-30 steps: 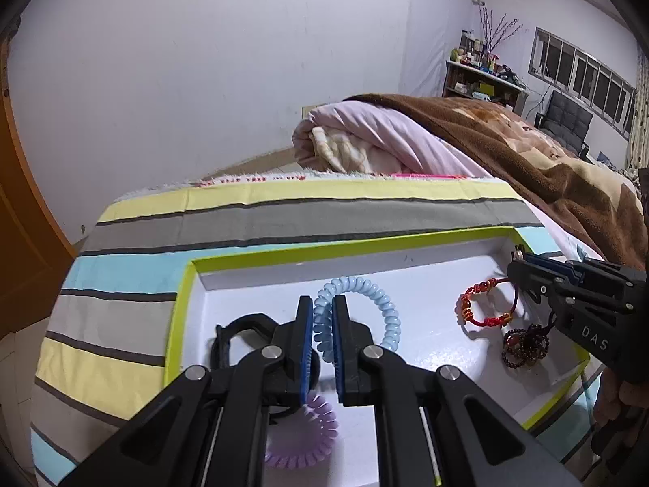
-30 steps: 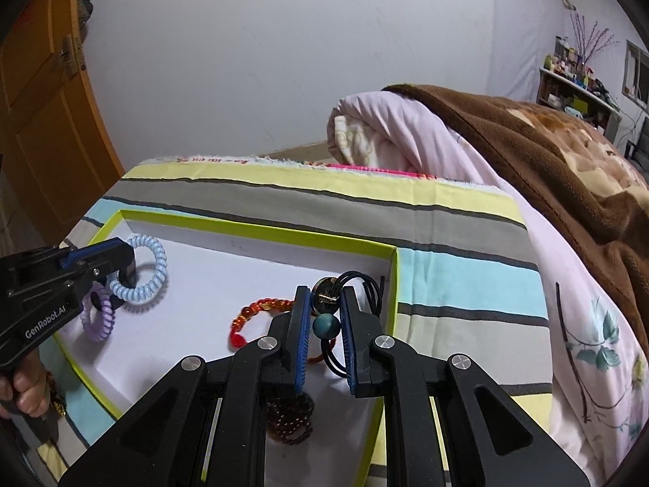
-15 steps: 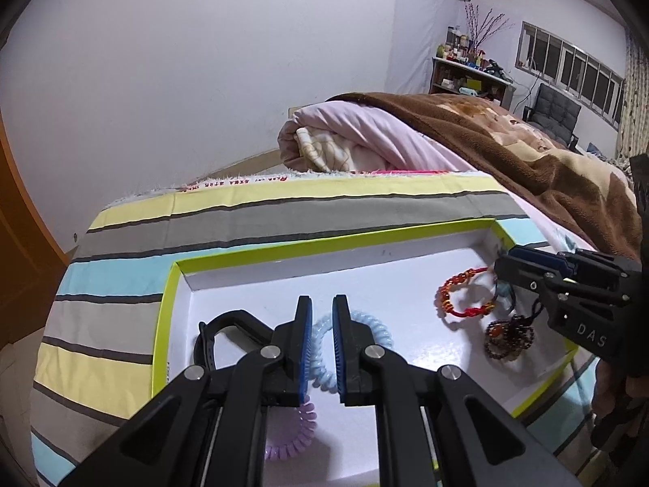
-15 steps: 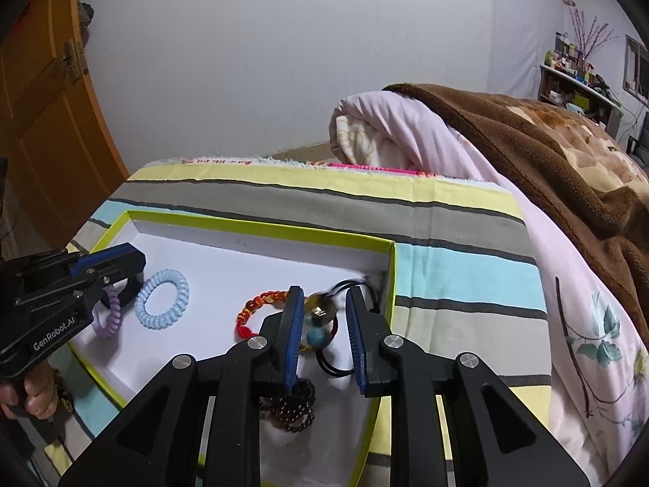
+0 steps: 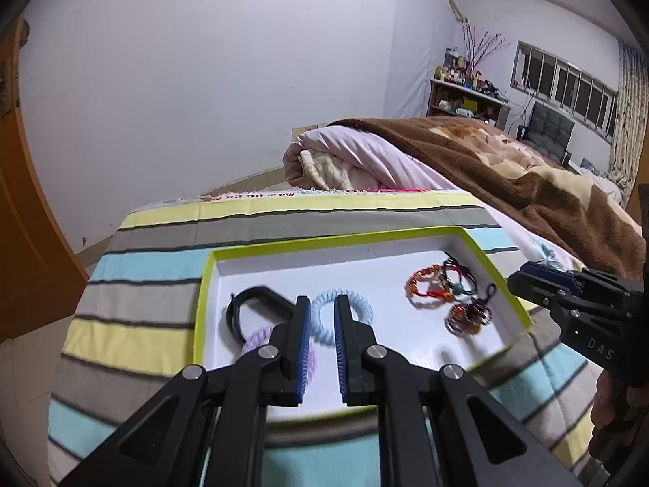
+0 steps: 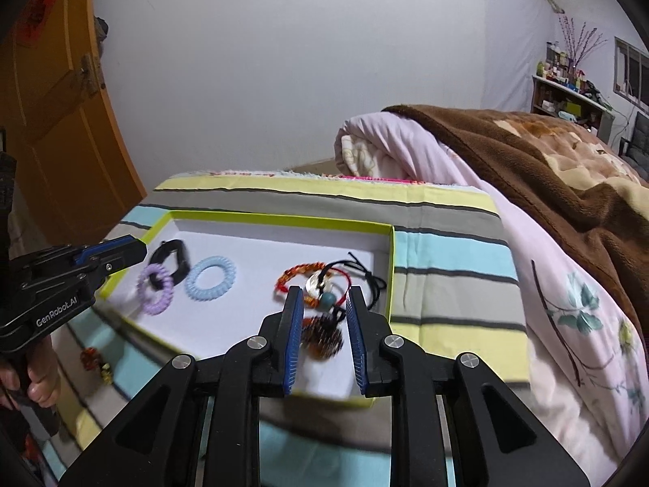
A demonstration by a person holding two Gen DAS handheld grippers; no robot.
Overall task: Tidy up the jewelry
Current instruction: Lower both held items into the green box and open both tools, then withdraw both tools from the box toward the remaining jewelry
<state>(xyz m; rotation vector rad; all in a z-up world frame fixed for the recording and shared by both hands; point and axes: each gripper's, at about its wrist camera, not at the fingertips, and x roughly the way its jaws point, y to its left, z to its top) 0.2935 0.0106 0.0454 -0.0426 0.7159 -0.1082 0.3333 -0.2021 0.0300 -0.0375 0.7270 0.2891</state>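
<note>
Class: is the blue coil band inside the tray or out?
Inside: the blue coil band lies flat on the tray floor beside the purple one.

The left claw (image 5: 322,316) hangs parted and holds nothing above a green-rimmed tray (image 5: 201,296) on the striped bed. A blue coil band (image 5: 357,304) lies below it; beaded bracelets (image 5: 426,286) rest near the right claw (image 5: 523,280).

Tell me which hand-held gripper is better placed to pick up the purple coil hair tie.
Probably the left hand-held gripper: open, beside the purple coil hair tie at the tray's left end. The right hand-held gripper is over the bracelets.
</note>
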